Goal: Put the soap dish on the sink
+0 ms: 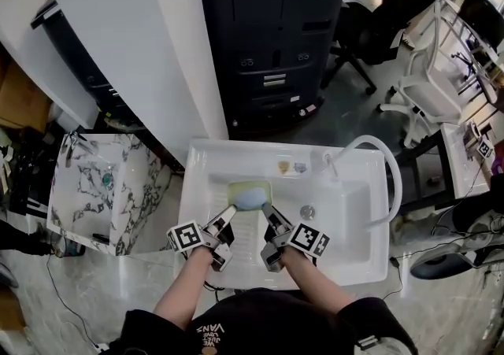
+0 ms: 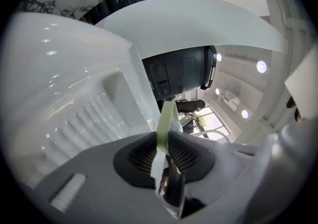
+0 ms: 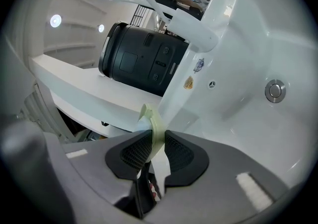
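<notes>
A pale green soap dish (image 1: 249, 187) with a light blue soap (image 1: 251, 201) in it hangs over the left part of the white sink (image 1: 236, 150). My left gripper (image 1: 229, 212) is shut on the dish's left rim, my right gripper (image 1: 267, 210) on its right rim. In the left gripper view the thin green rim (image 2: 166, 118) stands pinched between the dark ribbed pads (image 2: 144, 156). The right gripper view shows the same: the green edge (image 3: 151, 121) is clamped between the pads (image 3: 176, 154). The dish's underside is hidden.
The sink has a ribbed washboard slope (image 2: 92, 118), a drain (image 1: 307, 211) and a tap (image 1: 331, 161) with a white hose (image 1: 391, 180). A black cabinet (image 1: 272, 38) stands behind it, a marbled basin (image 1: 102, 188) to the left, and office chairs (image 1: 378, 23) to the right.
</notes>
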Available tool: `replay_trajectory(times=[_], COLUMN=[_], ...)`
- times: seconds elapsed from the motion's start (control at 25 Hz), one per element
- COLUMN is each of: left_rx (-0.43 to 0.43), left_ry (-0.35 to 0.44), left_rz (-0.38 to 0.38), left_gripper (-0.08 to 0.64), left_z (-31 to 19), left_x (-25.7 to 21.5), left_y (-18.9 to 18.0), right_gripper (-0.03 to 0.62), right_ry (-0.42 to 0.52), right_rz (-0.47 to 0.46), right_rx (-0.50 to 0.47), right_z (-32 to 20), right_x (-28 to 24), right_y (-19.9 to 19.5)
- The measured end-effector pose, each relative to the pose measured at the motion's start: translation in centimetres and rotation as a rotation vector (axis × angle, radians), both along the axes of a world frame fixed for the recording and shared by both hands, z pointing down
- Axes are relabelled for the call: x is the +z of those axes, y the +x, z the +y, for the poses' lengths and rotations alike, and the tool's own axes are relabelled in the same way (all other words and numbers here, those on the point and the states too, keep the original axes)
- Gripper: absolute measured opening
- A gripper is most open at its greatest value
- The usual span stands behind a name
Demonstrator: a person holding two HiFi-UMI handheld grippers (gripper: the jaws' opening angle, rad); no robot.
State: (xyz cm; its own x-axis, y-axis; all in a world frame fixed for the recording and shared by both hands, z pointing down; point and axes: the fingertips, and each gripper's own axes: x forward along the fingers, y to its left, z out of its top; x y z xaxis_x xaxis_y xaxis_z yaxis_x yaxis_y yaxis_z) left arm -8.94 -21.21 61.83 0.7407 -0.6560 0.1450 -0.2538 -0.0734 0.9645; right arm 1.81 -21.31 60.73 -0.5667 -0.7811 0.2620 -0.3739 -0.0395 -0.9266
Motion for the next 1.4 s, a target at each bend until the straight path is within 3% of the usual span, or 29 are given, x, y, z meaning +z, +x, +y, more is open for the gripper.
replay_trajectory(times=[0.24, 1.4], left_rx=[0.001, 0.031], left_ry=[-0.047, -0.137], left_rz=[-0.021, -0.037], left_gripper=[0.115, 0.115], left_z=[-1.1, -7.0], left_x=[1.3, 5.9], left_y=[0.1, 1.8], right_gripper=[0.077, 0.078], right_ry=[-0.02, -0.131], right_rz=[-0.002, -0.027], right_rx=[0.008, 0.091], right_z=[-1.2, -6.1], right_x=[1.1, 6.0], right_y=[0.3, 2.1])
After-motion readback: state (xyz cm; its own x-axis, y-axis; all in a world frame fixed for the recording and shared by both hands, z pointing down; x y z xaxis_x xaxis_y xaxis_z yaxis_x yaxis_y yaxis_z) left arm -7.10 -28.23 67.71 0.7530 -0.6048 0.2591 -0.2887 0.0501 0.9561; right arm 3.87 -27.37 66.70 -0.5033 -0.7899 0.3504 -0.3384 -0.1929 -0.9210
